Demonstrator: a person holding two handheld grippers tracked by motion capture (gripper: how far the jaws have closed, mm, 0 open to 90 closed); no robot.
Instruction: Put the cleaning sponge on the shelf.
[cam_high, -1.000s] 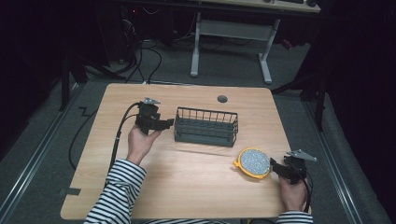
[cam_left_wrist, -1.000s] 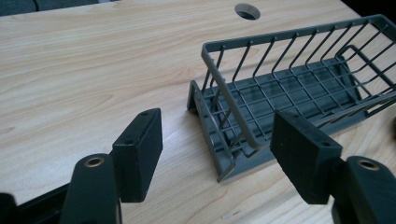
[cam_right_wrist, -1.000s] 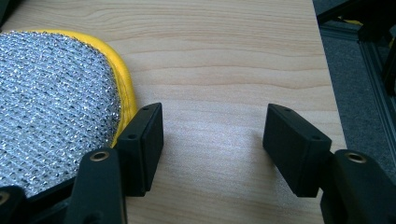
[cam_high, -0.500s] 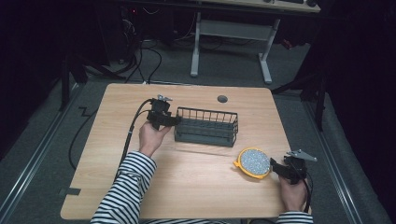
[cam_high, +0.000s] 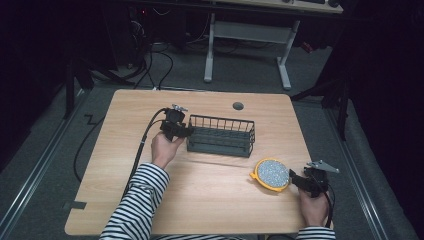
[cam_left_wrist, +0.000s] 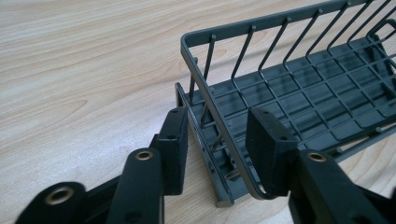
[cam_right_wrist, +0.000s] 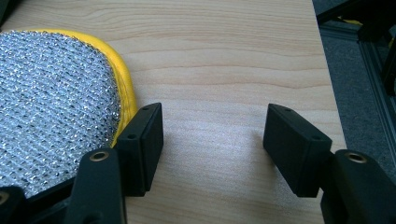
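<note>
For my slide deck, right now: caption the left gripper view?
Left gripper closing its jaws around the end wall of a dark wire basket on a wooden table.

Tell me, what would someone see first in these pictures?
Probably the dark wire basket in the middle of the wooden table, with the left hand-held gripper closing its jaws around the rim at one end. Next, the sparkly silver scrubber with a yellow edge, lying near the open right hand-held gripper.
</note>
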